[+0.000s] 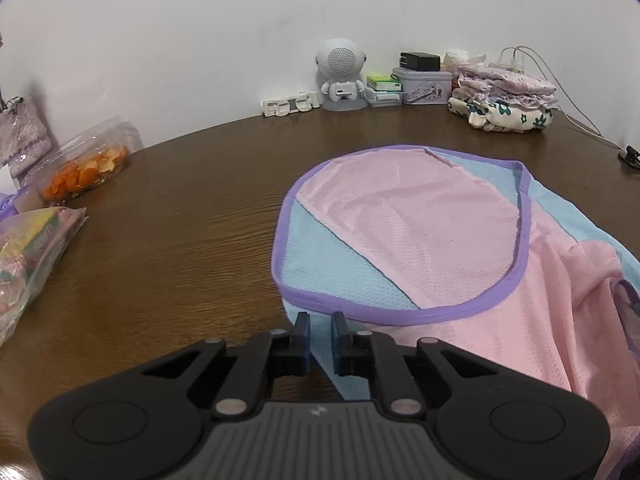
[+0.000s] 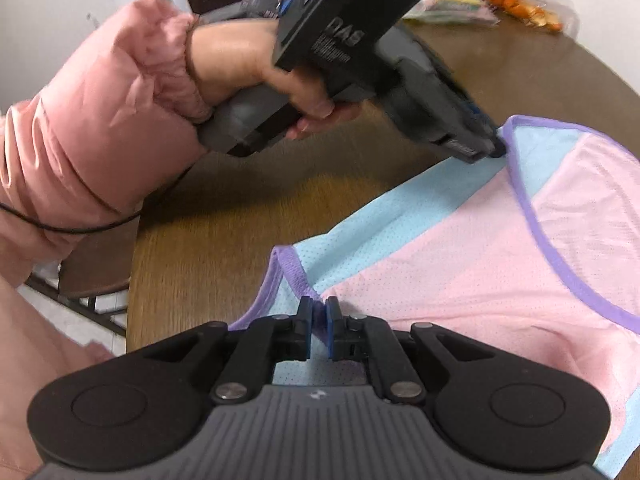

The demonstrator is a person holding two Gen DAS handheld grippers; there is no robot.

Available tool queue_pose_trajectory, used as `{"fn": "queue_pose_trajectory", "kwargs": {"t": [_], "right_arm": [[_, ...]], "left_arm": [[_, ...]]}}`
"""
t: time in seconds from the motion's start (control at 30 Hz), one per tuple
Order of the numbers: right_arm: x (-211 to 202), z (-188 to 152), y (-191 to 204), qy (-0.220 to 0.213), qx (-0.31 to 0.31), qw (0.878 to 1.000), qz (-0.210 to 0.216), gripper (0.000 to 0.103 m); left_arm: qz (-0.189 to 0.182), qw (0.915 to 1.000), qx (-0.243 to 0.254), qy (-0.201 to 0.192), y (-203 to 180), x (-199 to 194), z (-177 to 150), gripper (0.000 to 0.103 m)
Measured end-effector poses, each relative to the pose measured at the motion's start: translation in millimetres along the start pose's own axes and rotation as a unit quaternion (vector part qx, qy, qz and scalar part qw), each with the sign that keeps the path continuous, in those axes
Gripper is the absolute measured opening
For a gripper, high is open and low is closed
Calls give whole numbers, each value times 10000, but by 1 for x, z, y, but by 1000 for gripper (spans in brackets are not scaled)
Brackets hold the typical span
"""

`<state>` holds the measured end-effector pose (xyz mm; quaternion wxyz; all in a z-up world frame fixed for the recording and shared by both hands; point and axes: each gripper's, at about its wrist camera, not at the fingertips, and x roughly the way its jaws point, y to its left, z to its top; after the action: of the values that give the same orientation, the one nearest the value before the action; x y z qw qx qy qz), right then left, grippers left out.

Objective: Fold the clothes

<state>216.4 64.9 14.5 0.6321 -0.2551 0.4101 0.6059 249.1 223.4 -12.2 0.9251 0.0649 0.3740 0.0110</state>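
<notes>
I have a dark wooden table (image 1: pixel 180 220) in front of a plain white wall (image 1: pixel 200 40). At the far left of the left wrist view lies a clear bag of coloured items (image 1: pixel 28 248), and behind it a clear tub of orange peel (image 1: pixel 86 170). Along the back edge stand a small white robot figure (image 1: pixel 341 76), a stack of little boxes (image 1: pixel 384 88), a tin (image 1: pixel 424 86) with a black charger (image 1: pixel 420 61) on top, and a pile of folded clothes (image 1: pixel 506 98).

The garment (image 1: pixel 420 232), pink and pale blue mesh with purple trim, lies spread over the right half of the table.

My left gripper (image 1: pixel 321 326) sits low at the garment's near blue edge. Its jaws stand a narrow gap apart with blue cloth showing between them, and I cannot tell whether the pads press on it. In the right wrist view a hand (image 2: pixel 256 60) in a pink padded sleeve (image 2: pixel 100 120) holds that gripper, its tip at the purple-trimmed corner.

My right gripper (image 2: pixel 319 312) is clamped on a purple-trimmed fold of the garment at its near edge.
</notes>
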Motion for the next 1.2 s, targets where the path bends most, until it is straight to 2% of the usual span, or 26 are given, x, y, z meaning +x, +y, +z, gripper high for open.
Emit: {"fn": "queue_pose_trajectory", "kwargs": {"t": [0.07, 0.13, 0.23, 0.37, 0.47, 0.5, 0.57, 0.63, 0.73, 0.77, 0.8, 0.93, 1.1, 1.17, 1.2], "right_arm": [[-6, 2, -7, -291, 234, 9993, 22, 8], [-4, 3, -9, -404, 334, 9986, 38, 8], [7, 0, -5, -247, 333, 9991, 99, 8], [5, -6, 5, -181, 282, 9993, 176, 10], [-23, -12, 10, -636, 363, 9973, 73, 28], [-38, -17, 11, -867, 408, 9954, 9, 36], [-69, -34, 10, -1268, 510, 9902, -287, 36], [-95, -57, 8, -1464, 619, 9838, -831, 36], [-112, -89, 0, -1214, 726, 9754, -1693, 33], [-111, -98, -3, -1056, 740, 9736, -1884, 31], [-108, -105, -5, -904, 716, 9724, -2030, 27], [-98, -112, -12, -604, 361, 9665, -2466, 26], [-78, -102, -26, -576, 161, 9695, -2375, 25], [-68, -97, -35, -523, 159, 9719, -2290, 23], [-62, -96, -40, -479, 185, 9734, -2234, 18]], "left_arm": [[-147, 9998, -14, -127, 1, -7, 2, 11], [-204, 9997, 60, -135, -3, -9, 3, 11], [-56, 9996, 285, 41, -12, -4, 1, 11], [-49, 9999, 148, 69, -8, -3, -2, 13], [-144, 9998, 72, -115, -10, -18, 4, 18], [-176, 9997, 46, -177, -10, -23, 6, 19], [-246, 9993, 11, -298, -12, -32, 11, 19], [-424, 9982, 206, -378, -27, -40, 19, 19], [-746, 9938, 677, -461, -62, -45, 35, 18], [-850, 9915, 860, -475, -76, -44, 40, 13], [-947, 9891, 1029, -471, -90, -43, 47, 11], [-1225, 9788, 1610, -321, -149, -18, 66, 10], [-1320, 9756, 1749, -134, -179, 20, 82, 8], [-1395, 9756, 1693, -81, -182, 33, 88, 6], [-1429, 9751, 1697, -32, -183, 38, 88, 5]]}}
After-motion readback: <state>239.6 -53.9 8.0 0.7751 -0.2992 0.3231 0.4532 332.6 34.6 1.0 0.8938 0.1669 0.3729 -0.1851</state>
